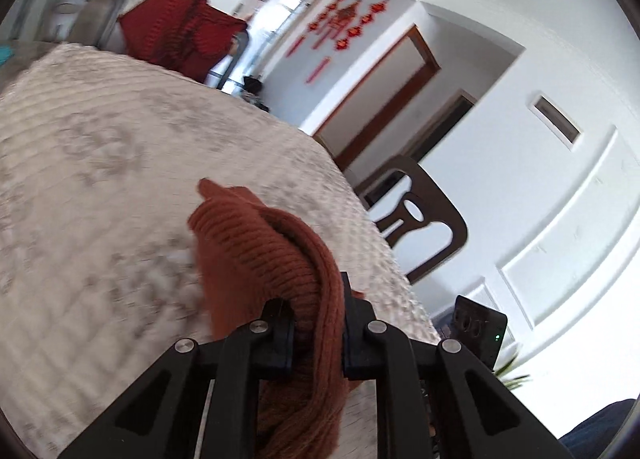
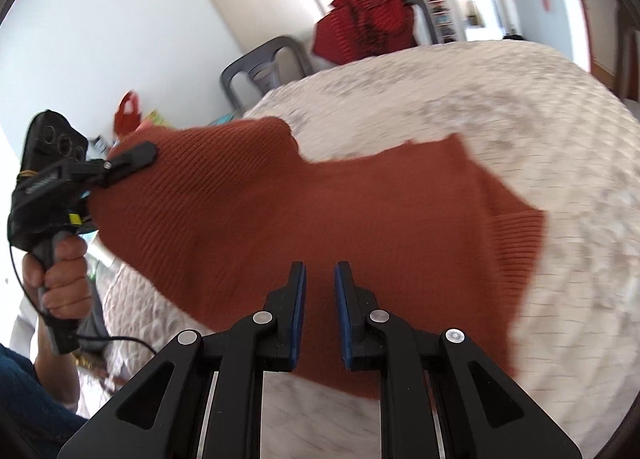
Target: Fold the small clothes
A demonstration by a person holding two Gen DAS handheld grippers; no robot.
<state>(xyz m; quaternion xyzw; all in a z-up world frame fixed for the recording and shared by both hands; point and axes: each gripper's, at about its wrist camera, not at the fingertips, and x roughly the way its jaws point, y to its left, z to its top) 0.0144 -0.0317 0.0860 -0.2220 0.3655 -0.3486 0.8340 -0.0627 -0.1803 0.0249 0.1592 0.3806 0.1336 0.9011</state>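
Observation:
A rust-orange ribbed knit garment (image 2: 320, 219) lies partly on the table's white quilted cover (image 2: 520, 107). My left gripper (image 1: 318, 299) is shut on a bunched edge of the garment (image 1: 264, 251) and lifts it off the cover. In the right wrist view the left gripper (image 2: 132, 159) shows at the left, held by a hand, clamped on the garment's raised left end. My right gripper (image 2: 320, 271) is open, its fingers just above the garment's near edge, holding nothing.
A red knit garment (image 2: 364, 31) hangs on a grey plastic chair (image 2: 264, 67) behind the table. A dark wooden chair (image 1: 420, 219) stands at the table's right side. A red bag (image 2: 128, 115) and small items sit at the far left.

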